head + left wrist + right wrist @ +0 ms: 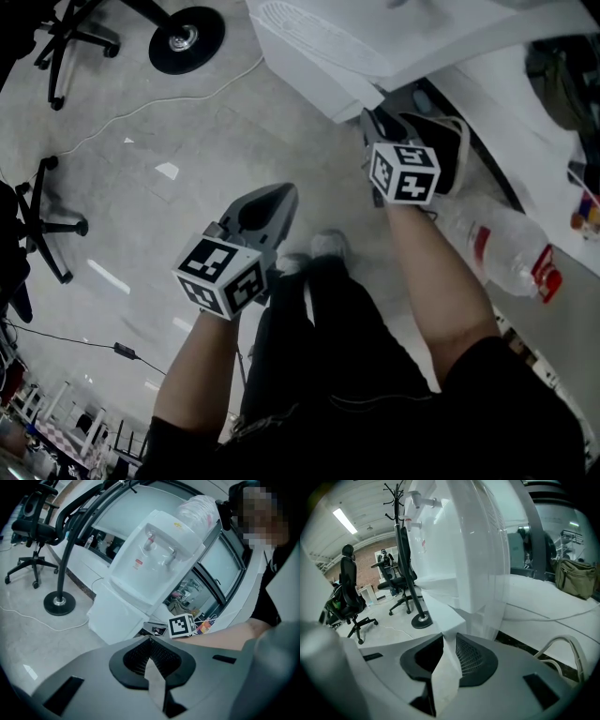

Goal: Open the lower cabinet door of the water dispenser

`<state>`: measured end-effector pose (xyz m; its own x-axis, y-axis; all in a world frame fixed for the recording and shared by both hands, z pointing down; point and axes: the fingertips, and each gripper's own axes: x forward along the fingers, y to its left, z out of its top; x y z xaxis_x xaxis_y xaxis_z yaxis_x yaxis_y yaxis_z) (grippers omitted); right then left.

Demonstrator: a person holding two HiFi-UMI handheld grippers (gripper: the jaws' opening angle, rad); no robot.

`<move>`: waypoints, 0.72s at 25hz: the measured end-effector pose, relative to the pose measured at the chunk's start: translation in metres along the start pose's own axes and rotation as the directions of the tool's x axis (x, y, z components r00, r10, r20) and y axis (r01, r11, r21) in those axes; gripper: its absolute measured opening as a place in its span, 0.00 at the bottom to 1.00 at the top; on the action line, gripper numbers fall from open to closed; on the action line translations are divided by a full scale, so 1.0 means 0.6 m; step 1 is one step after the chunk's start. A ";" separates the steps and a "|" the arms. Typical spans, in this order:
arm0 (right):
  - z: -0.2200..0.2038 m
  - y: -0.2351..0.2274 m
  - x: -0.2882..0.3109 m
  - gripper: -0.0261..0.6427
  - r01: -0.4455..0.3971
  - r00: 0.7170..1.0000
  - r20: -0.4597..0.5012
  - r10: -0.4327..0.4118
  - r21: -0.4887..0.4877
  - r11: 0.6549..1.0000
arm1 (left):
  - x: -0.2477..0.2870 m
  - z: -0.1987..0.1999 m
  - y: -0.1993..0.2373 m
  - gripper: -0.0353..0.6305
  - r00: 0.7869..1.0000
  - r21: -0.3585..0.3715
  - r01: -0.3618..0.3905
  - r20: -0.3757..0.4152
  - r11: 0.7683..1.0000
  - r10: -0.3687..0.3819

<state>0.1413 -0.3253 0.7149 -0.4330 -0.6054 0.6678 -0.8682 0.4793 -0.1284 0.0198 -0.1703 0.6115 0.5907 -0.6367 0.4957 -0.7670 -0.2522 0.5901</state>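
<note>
Right tool: my right tool (pixel 449 639) is clamped, jaws only partly closed, on a thin white panel, with a pad pressing on each face.
What it grips: that panel is the free edge of the lower cabinet door (pixel 442 613), and it runs straight out between the jaws toward the camera.
Door position: it sits low on the water dispenser (pixel 157 550), below the taps. In the right gripper view the gripped edge stands a little off the white body behind it.
Left tool: my left tool (pixel 150 640) has its jaws together with nothing in them. It hangs over the floor (pixel 187 141), well apart from the dispenser and pointing toward its front.
Dispenser: it stands upright on the floor in front of a glass-fronted wall, with something wrapped in clear plastic on top.
Bottle: a clear plastic bottle (pixel 502 246) with a red label lies on its side, just right of my right forearm in the head view.
Surroundings: a round black stand base (pixel 186 37) sits on the floor near the dispenser, with an office chair (pixel 33 531) farther off.
</note>
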 end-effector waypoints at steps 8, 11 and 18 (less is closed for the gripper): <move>-0.011 0.029 -0.008 0.18 -0.069 0.996 -0.056 0.069 0.010 0.998 | -0.022 -0.002 -0.012 0.05 0.999 -0.048 -0.031 0.009 0.998 0.031; -0.019 0.042 -0.011 0.18 -0.095 0.992 -0.080 0.095 0.002 0.995 | -0.024 0.004 -0.019 0.05 0.999 -0.058 -0.033 0.021 0.998 0.034; -0.031 0.077 -0.018 0.18 -0.158 0.981 -0.116 0.155 -0.022 0.987 | -0.023 0.016 -0.039 0.05 0.999 -0.054 -0.036 0.035 0.998 0.038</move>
<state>0.1106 -0.2848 0.7154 -0.5310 -0.4458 0.7206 -0.7831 0.5831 -0.2162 0.0270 -0.1627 0.5850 0.5524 -0.6708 0.4949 -0.7729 -0.1898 0.6054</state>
